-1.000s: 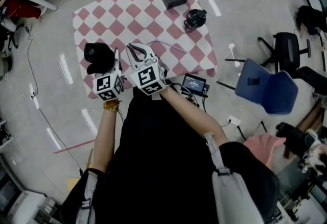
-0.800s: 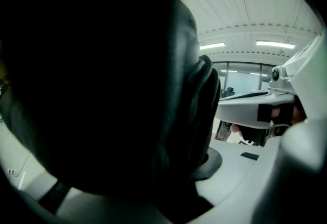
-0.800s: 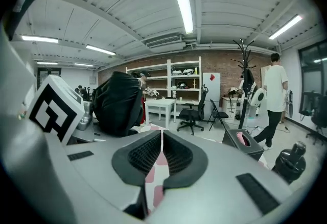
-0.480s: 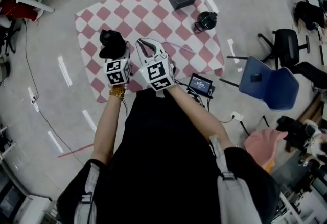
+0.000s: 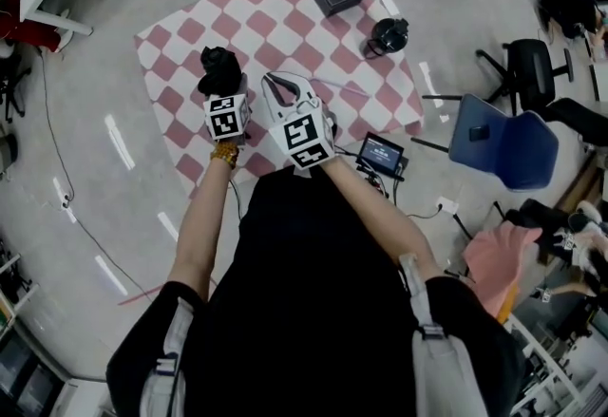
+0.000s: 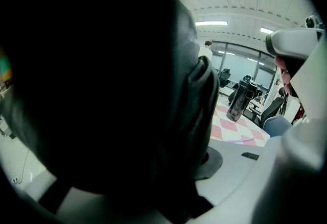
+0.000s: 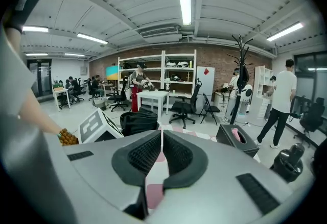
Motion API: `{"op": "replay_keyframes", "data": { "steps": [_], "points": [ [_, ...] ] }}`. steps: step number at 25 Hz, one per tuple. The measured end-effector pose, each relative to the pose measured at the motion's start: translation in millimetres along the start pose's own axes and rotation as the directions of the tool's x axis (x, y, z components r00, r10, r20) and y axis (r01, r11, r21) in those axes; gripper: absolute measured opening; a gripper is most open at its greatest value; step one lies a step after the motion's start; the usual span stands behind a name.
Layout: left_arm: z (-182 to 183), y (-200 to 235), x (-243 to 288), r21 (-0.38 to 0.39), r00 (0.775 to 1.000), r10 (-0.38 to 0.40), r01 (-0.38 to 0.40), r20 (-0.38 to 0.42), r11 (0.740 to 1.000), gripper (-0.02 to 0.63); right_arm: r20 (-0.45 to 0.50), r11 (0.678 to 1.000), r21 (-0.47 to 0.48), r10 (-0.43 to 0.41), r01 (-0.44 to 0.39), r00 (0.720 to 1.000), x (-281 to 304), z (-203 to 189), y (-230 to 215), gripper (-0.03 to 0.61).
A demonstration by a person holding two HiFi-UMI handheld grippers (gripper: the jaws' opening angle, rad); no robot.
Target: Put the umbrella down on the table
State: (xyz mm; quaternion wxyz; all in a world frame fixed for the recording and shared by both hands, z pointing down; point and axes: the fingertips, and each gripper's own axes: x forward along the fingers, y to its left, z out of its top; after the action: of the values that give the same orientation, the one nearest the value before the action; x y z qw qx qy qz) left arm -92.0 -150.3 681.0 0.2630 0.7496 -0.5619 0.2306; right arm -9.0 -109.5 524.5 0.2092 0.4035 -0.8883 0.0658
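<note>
Lowered toward the checkered tabletop [image 5: 285, 26], the left gripper [image 5: 222, 92] is clamping the bunched black umbrella [image 5: 218, 68] in its jaws while the right gripper [image 5: 283, 83] jaws are resting closed, empty.

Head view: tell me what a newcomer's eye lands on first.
The pink-and-white checkered table stands out in the upper middle of the view. Over its near-left part, the left gripper holds a black folded umbrella. The right gripper is shut and empty beside it.

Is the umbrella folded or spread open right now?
Folded: the umbrella is a compact black bundle in the left gripper, no canopy spread.
</note>
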Motion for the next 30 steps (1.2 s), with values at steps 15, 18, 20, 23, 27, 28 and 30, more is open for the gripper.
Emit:
{"op": "replay_keyframes", "data": {
  "steps": [15,18,20,23,27,28,30],
  "points": [
    [-7,4,53,0.037,0.999,-0.028,0.029,-0.035,0.999,0.189,-0.071,0.998,-0.008,-0.06,0.06,0.996,5,-15,-15,0.018],
    [-5,2,58,0.042,0.999,-0.026,0.027,-0.026,0.999,0.19,-0.079,0.998,-0.02,-0.068,0.066,0.995,3,-16,-18,0.018],
    [-7,3,62,0.035,0.999,-0.023,0.024,-0.032,0.999,0.189,-0.084,0.997,-0.024,-0.071,0.069,0.994,3,-17,-19,0.018],
    [-6,4,64,0.032,0.999,-0.01,0.011,-0.031,0.999,0.191,-0.089,0.997,-0.025,-0.076,0.074,0.993,3,-19,-21,0.018],
    [-4,4,66,0.045,1.0,-0.006,0.006,-0.012,0.999,0.213,-0.093,0.997,-0.028,-0.076,0.074,0.993,4,-21,-22,0.018],
    [-4,4,67,0.049,1.0,-0.005,0.005,-0.009,0.999,0.219,-0.094,0.997,-0.03,-0.075,0.073,0.993,4,-21,-21,0.018],
    [-5,5,67,0.059,1.0,-0.002,0.002,-0.009,0.998,0.227,-0.095,0.997,-0.033,-0.072,0.069,0.993,5,-21,-20,0.018]
  ]
}}
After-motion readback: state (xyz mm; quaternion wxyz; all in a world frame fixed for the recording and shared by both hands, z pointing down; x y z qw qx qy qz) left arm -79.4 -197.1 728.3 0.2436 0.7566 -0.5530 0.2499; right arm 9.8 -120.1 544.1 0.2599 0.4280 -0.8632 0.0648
